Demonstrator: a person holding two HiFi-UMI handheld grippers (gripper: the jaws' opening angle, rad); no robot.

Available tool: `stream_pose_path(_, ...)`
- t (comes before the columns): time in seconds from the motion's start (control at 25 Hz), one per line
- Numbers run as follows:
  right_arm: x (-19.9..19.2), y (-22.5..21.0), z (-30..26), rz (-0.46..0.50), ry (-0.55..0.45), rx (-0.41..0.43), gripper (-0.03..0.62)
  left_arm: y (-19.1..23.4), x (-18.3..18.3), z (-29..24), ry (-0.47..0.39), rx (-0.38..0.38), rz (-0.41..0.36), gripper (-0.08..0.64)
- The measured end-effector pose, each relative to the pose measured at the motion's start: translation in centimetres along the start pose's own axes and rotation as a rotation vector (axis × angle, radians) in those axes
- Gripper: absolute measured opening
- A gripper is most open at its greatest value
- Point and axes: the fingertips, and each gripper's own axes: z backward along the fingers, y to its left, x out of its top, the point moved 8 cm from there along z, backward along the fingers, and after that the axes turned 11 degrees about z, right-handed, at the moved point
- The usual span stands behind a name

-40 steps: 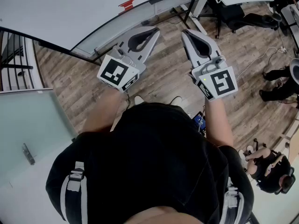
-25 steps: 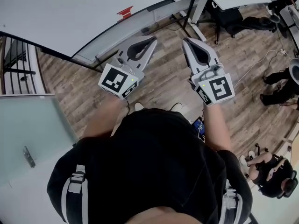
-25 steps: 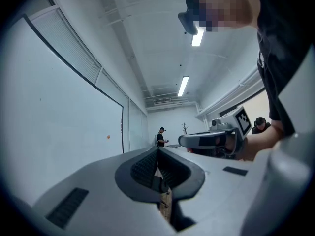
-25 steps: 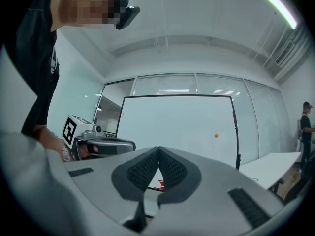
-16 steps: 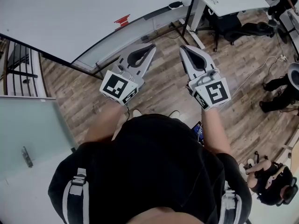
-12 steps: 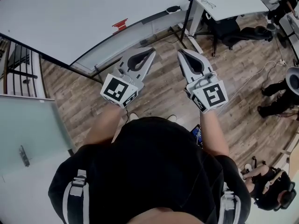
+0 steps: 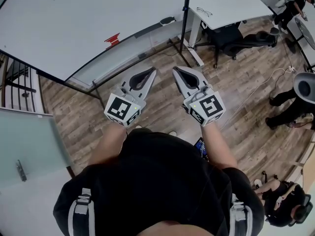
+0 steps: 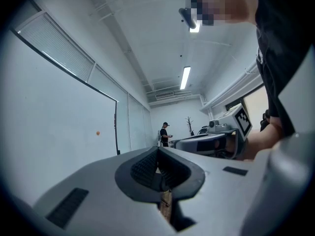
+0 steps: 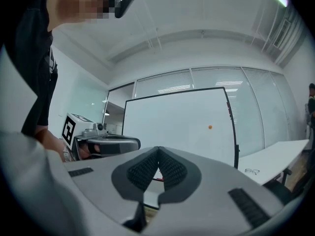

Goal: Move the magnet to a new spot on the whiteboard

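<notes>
— Both grippers sit lower than before. Which step?
— Walking up, I think. White left gripper (image 7: 151, 72): pinched shut, empty. White right gripper (image 7: 176, 71): same. Tiny round orange magnet (image 9: 210, 127) sticks on the big white whiteboard (image 9: 167, 124), one o'clock from the right jaws, far off. Next: get close, open, grab it.

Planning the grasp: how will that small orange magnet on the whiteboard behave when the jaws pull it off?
The orange magnet looks tiny against the whiteboard, so probably light and rigid. It sits on an upright board, so it likely clings until tugged, then releases abruptly. Small and round, it may slip from the jaws or roll if dropped.
</notes>
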Motion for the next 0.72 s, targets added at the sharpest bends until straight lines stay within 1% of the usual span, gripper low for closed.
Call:
stream_pose_path(0.16,-0.9,-1.2,0.3,-0.024,-0.001,0.002,0.0,-0.1,-0.5,-1.1,0.013,0.014,0.006,0.005)
stream_pose_path(0.36,-1.5,-2.9,-0.4,-0.036,0.004,0.005,0.0,0.9,-0.6,-2.5,0.009,0.025,0.002,0.005)
stream_pose_path(0.52,-1.6,-3.7,-1.2,-0.015,0.013,0.005,0.0,2.0,-1.0,-3.7,-0.001,0.015,0.011,0.005)
stream_pose_path(0.72,-2.5,-5.4,-3.4,-0.012,0.024,-0.006,0.0,4.4,-1.1,-5.1,-0.036,-0.013,0.013,0.005)
